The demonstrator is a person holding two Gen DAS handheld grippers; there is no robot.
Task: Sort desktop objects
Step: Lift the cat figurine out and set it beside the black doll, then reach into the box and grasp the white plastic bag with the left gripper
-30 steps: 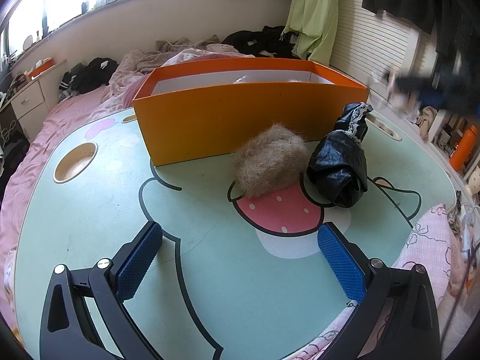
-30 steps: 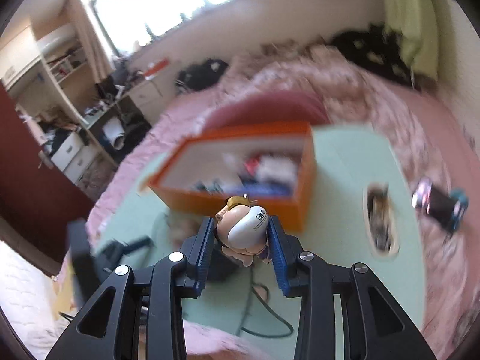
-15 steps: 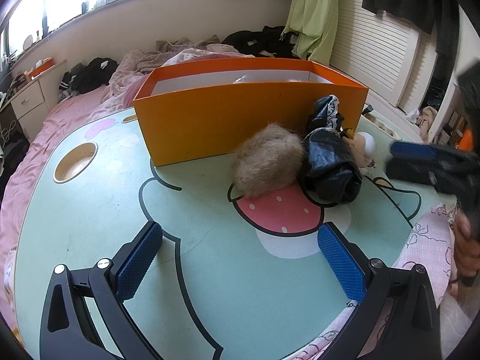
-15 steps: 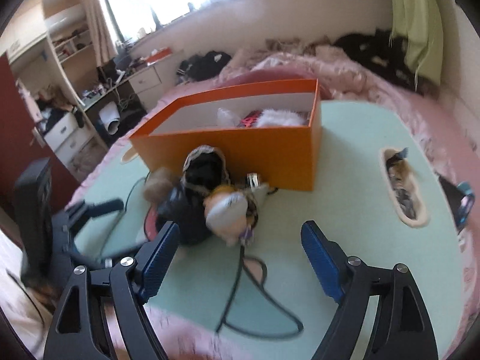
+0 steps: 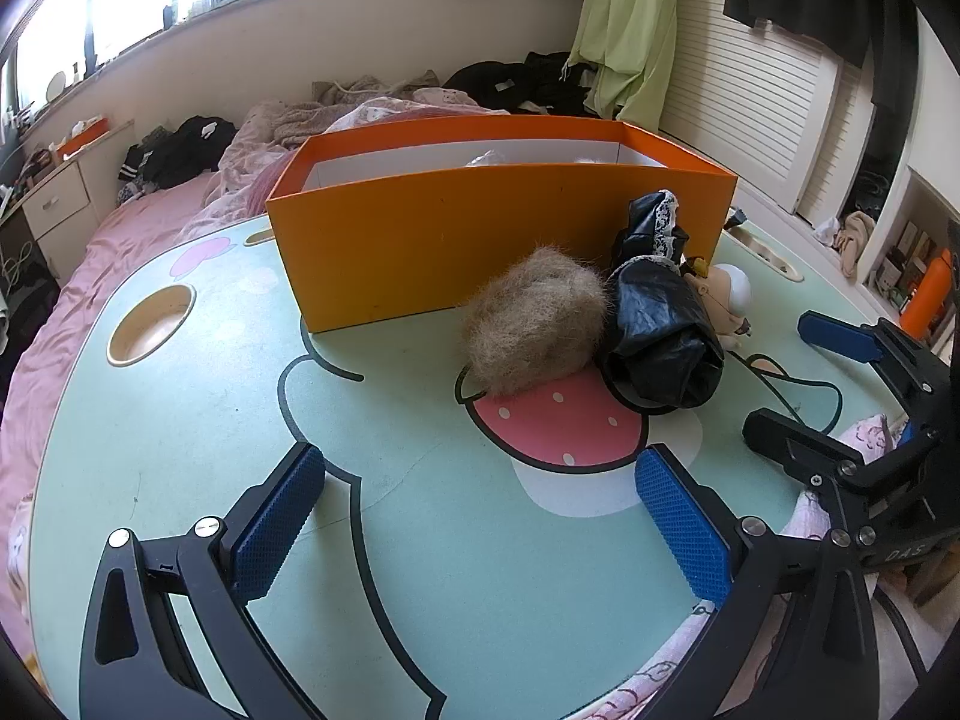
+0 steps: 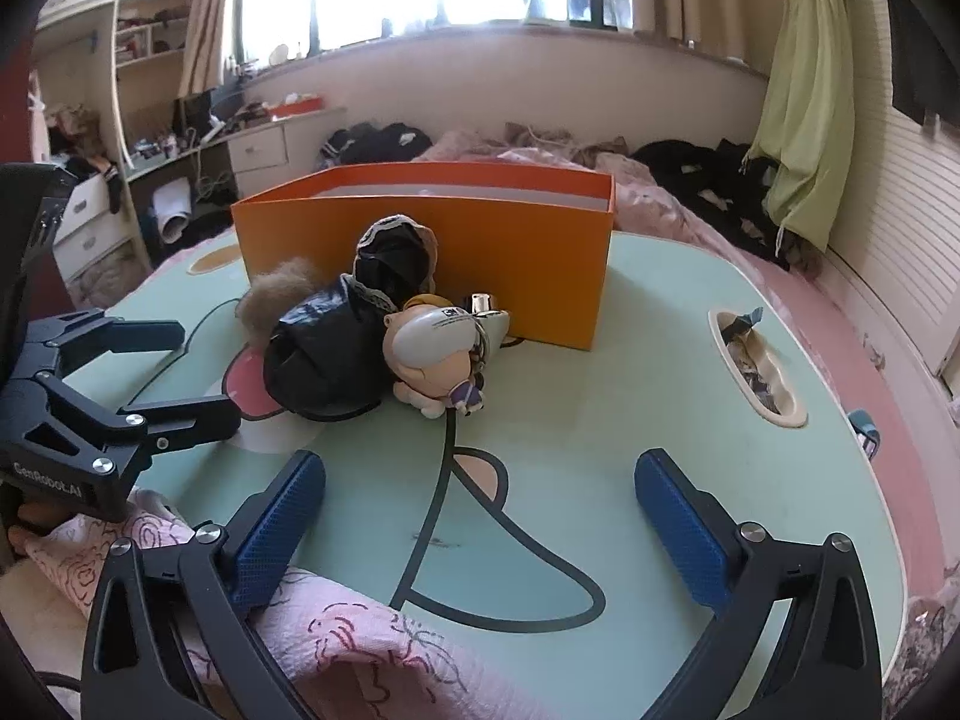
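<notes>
Now the right tool (image 6: 480,516) is hovering low over the near edge of the mint-green round desk with a cartoon face printed on it (image 6: 660,396), its blue-padded jaws opening wide with nothing between them. Ahead of it, the small figurine with a white cap and peach-coloured head (image 6: 435,351) is lying on its side on the desk, touching the crumpled black glossy garment with lace trim (image 6: 336,348) on its left and sitting just in front of the tall orange rectangular cardboard box (image 6: 480,264). A tan fluffy ball of fur (image 5: 534,318) is resting against the other side of the black garment, close to the box's front wall and partly over the printed red strawberry-spotted tongue (image 5: 558,426). The left tool (image 5: 480,516) is hanging over the desk's near side with its jaws spread apart and empty, pointing toward the fur ball and the box. From the left wrist view the right tool is showing at the right edge, well apart from the figurine. Inside the box only a few pale shapes are peeking above the rim, too hidden to identify. A pink floral quilt (image 6: 360,648) is lying under both tools at the desk's edge, and a pink bed (image 5: 78,276) is spreading behind the desk.
</notes>
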